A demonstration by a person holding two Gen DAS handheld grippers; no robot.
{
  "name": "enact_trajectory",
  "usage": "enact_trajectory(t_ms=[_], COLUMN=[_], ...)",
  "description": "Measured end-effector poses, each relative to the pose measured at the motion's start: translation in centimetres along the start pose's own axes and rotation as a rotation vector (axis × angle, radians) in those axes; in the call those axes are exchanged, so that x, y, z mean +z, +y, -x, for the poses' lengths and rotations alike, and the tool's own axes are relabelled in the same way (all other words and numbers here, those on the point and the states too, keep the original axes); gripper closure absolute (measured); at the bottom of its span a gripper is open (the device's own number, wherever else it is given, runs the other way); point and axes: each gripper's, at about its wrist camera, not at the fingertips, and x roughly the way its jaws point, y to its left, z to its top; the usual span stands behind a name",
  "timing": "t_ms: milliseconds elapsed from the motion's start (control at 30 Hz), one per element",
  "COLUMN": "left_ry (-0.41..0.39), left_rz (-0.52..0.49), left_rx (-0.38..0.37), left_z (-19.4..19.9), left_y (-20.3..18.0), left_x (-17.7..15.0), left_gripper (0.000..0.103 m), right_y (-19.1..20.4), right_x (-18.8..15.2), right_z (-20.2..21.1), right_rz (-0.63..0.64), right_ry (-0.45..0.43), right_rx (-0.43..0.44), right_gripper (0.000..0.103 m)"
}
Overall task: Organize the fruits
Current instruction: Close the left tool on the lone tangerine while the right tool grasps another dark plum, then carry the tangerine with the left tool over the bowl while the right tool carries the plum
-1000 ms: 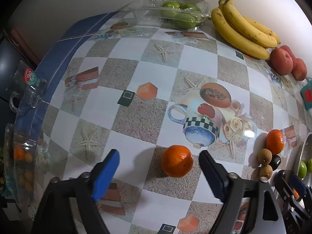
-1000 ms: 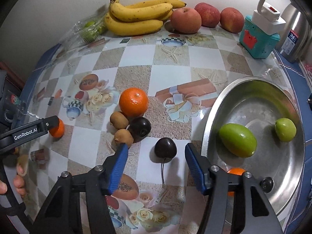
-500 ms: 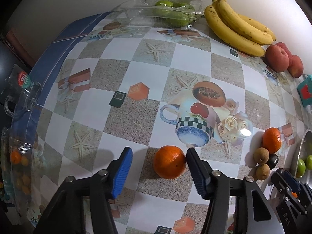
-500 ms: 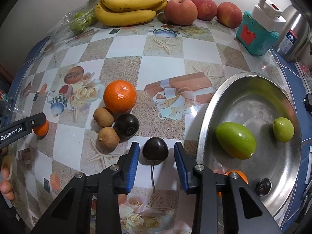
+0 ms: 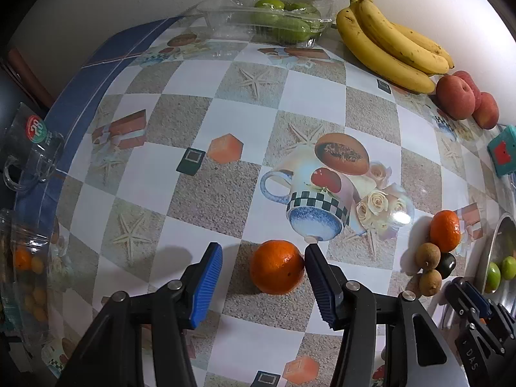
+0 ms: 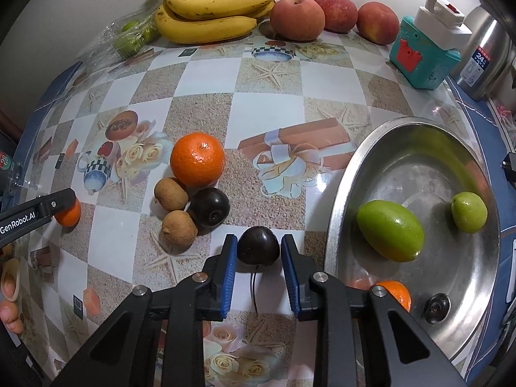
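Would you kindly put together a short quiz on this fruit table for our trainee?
1. How many apples lie beside the bananas?
2. True or false: the right tongs grip an orange.
3. Which lies in the metal bowl? A) banana, B) green fruit, C) apple.
Key: 1) three; 2) false, they have just closed on the dark fruit; 3) B.
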Motion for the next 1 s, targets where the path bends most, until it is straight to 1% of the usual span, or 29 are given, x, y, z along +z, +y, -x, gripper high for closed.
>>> enact_trajectory(t_ms=[167,400,467,500,567,667,1000], left_ry=[0.008,0.001,0.003,0.004,0.001,-0.015,-0.063], left_rz=[-0.013,-0.035,-0.035,-0.037,-0.035,-0.027,0.025], left_rx=[-0.014,0.000,0.007,0.015,0.002,0.014,-0.032], left_z=[-0.1,0.0,0.0,0.0,0.1,0.4,2.3], left_y=[-0.4,-0.8,-0.9,-1.0,-1.0,-0.9,0.0], left_x=[-0.1,-0.2,-0.3,-0.3,-0.3,-0.2,0.2], left_gripper=[0.046,0.047,0.052,0.058,0.065,0.066,0.066], right_y=[0.1,0.0,0.0,-0.1,-0.2,-0.2,-0.3], right_x=[0.0,0.0,0.0,0.0,0.0,0.0,-0.1], right_z=[0.0,0.1,0.1,0.1,0.2,0.4,1.6], right_rz=[0.002,-0.005,-0.008,-0.011,-0.015,-0.018,-0.039], right_ry=[-0.001,0.000,0.000,0.000,0.000,-0.002,-0.021], right_rx=[-0.002,0.005,0.002,0.003,0.003,0.009,0.050], right_gripper=[0.076,0.076,0.076,0.076,0.076,0.076,0.076])
